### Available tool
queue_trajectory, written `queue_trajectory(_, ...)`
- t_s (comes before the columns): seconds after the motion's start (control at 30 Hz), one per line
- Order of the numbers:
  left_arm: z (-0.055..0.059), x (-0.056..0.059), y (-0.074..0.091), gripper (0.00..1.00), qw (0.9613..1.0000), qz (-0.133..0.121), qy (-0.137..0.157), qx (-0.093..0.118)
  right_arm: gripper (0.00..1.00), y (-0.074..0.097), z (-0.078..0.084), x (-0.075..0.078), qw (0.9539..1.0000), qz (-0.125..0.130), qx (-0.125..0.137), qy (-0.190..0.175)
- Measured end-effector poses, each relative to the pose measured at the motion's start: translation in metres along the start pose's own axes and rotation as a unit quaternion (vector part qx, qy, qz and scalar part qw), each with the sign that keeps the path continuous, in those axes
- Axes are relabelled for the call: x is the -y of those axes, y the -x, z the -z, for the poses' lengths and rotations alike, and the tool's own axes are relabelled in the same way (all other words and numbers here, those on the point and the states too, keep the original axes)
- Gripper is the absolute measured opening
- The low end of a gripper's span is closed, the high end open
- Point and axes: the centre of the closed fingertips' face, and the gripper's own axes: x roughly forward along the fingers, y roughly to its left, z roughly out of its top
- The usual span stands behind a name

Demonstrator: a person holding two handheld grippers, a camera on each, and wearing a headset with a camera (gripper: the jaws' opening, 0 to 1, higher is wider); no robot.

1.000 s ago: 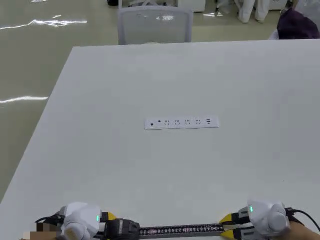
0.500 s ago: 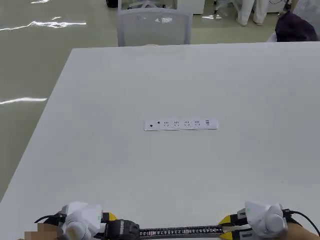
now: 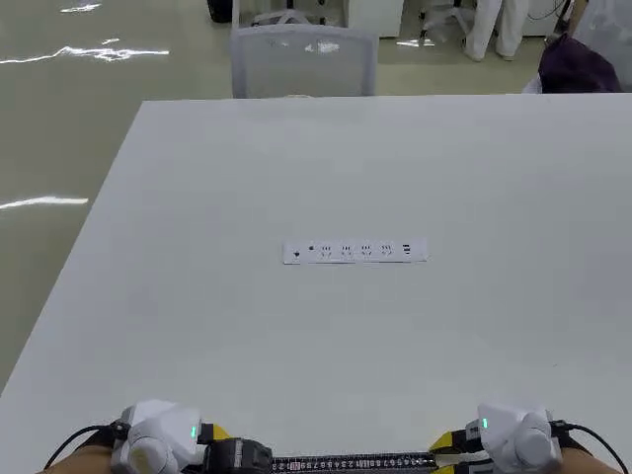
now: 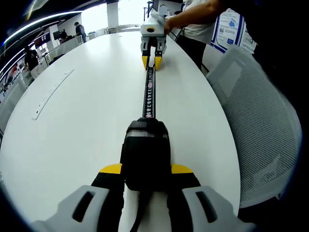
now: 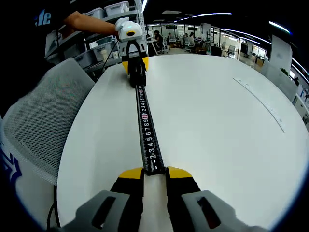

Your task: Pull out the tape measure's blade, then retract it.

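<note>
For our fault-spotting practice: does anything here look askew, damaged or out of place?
Nothing stands out. The blade runs straight and flat from the tape measure case in the left gripper to the right gripper; the power strip lies flat.

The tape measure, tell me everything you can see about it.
The tape measure has a black, blocky case, clamped between the left gripper's yellow-tipped jaws. Its blade, black with white numerals, is pulled out and runs straight, low along the white table's near edge. The right gripper pinches the blade's free end.
</note>
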Motion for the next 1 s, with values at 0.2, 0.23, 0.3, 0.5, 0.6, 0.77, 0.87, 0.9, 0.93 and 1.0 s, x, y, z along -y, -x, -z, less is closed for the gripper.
queue_trajectory(0.2,0.0,-0.003,0.001,0.34,1.0,-0.005,-0.005,-0.002,0.24,0.001,-0.002,0.001,1.0,0.005,-0.001,0.0)
queue_trajectory(0.23,0.0,-0.003,0.001,0.35,1.0,-0.006,-0.005,-0.003,0.25,0.001,-0.003,0.001,1.0,0.006,-0.001,0.0)
queue_trajectory(0.3,0.0,-0.004,0.003,0.36,0.9999,-0.009,-0.004,-0.003,0.26,0.002,-0.002,0.002,1.0,0.01,-0.001,0.001)
queue_trajectory(0.5,-0.004,-0.007,0.014,0.38,0.9992,-0.028,0.022,0.017,0.3,0.007,-0.007,0.0,0.9998,0.02,-0.001,-0.009)
queue_trajectory(0.6,-0.005,-0.01,0.019,0.4,0.998,-0.04,0.038,0.029,0.32,0.009,-0.011,-0.001,0.9995,0.03,0.002,-0.013)
queue_trajectory(0.77,-0.008,-0.009,0.028,0.45,0.9949,-0.056,0.073,0.041,0.35,0.014,-0.019,-0.002,0.9985,0.049,0.009,-0.024)
queue_trajectory(0.87,-0.009,-0.007,0.033,0.5,0.9928,-0.068,0.087,0.046,0.39,0.016,-0.022,-0.004,0.9976,0.061,0.008,-0.033)
queue_trajectory(0.9,-0.008,-0.007,0.034,0.51,0.9915,-0.075,0.095,0.047,0.41,0.017,-0.023,-0.004,0.997,0.067,0.006,-0.037)
queue_trajectory(0.93,-0.008,-0.006,0.036,0.52,0.9906,-0.079,0.1,0.051,0.42,0.018,-0.024,-0.004,0.9967,0.071,0.005,-0.04)
queue_trajectory(1.0,-0.011,-0.005,0.039,0.53,0.9879,-0.089,0.11,0.063,0.44,0.019,-0.028,-0.005,0.9959,0.079,0.009,-0.044)
